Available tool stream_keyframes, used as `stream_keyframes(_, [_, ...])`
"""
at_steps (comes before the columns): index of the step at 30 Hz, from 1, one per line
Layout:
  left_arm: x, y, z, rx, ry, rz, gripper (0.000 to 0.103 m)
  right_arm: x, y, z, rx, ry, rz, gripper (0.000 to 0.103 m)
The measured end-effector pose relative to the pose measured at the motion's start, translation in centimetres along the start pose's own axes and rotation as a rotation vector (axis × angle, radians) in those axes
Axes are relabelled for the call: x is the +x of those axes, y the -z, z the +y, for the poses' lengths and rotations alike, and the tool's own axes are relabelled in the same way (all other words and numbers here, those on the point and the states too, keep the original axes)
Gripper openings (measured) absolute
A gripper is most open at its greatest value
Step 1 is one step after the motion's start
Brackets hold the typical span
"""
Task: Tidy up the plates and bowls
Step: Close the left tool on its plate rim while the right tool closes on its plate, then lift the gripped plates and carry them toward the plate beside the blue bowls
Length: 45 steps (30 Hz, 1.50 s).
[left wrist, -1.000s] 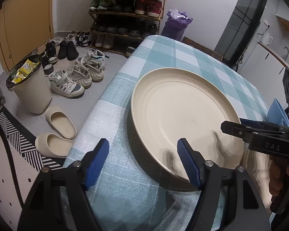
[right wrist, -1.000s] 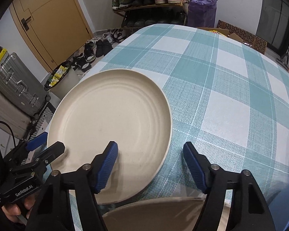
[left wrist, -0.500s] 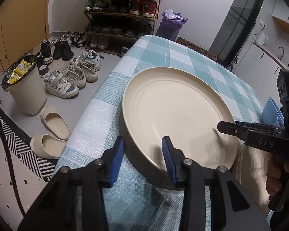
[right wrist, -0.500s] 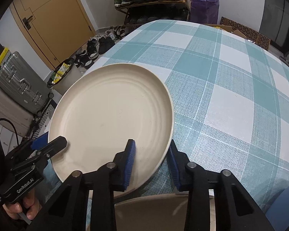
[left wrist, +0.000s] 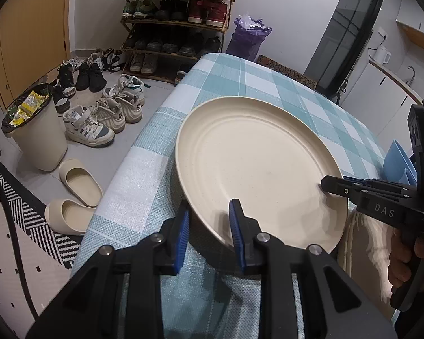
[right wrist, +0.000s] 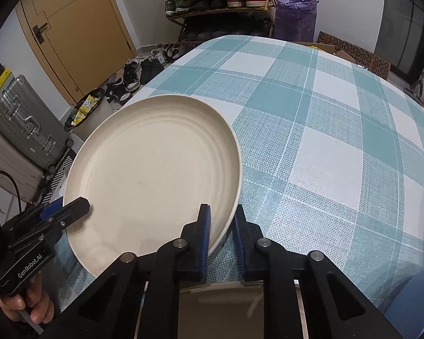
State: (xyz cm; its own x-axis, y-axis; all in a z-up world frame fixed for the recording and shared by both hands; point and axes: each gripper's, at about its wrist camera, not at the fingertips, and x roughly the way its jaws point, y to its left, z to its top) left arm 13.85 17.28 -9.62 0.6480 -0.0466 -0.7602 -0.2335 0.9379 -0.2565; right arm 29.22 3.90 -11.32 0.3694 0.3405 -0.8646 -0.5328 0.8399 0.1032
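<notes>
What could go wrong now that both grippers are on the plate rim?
The left gripper and right gripper each pinch only a thin edge of the cream plate, so it could slip or tilt. It sits near the table edge above the shoes; a drop might land there.

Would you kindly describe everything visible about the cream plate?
The cream plate is round, matte and faintly speckled, with concentric ridges and a raised rim. It is empty, tilted over the checked tablecloth near the table's edge. The left gripper and right gripper each clamp its near rim.
</notes>
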Motion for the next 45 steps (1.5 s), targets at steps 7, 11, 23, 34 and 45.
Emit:
stream_keyframes(7, [-0.6, -0.2, -0.2, 0.004, -0.001, -0.02, 0.025, -0.7, -0.2, 0.1, -0.003, -0.001, -0.02, 0.016])
stream_keyframes(11, [-1.1, -0.3, -0.1, 0.005, 0.001, -0.03, 0.025, -1.2, -0.3, 0.2, -0.006, -0.001, -0.031, 0.016])
stream_keyframes(23, [-2.3, -0.4, -1.1, 0.029, 0.013, -0.049, 0.025, -3.3, -0.1, 0.1, -0.004, 0.003, -0.06, 0.016])
stream_keyframes(34, [-3.4, -0.3, -3.0, 0.081, 0.027, -0.061, 0.026, -5.5, 0.9, -1.0, 0.013, 0.021, -0.082, 0.016])
stream_keyframes(45, [-4.1, 0.5, -5.4, 0.135, 0.047, -0.057, 0.026, -7.3, 3.2, -2.5, 0.058, 0.045, -0.077, 0.016])
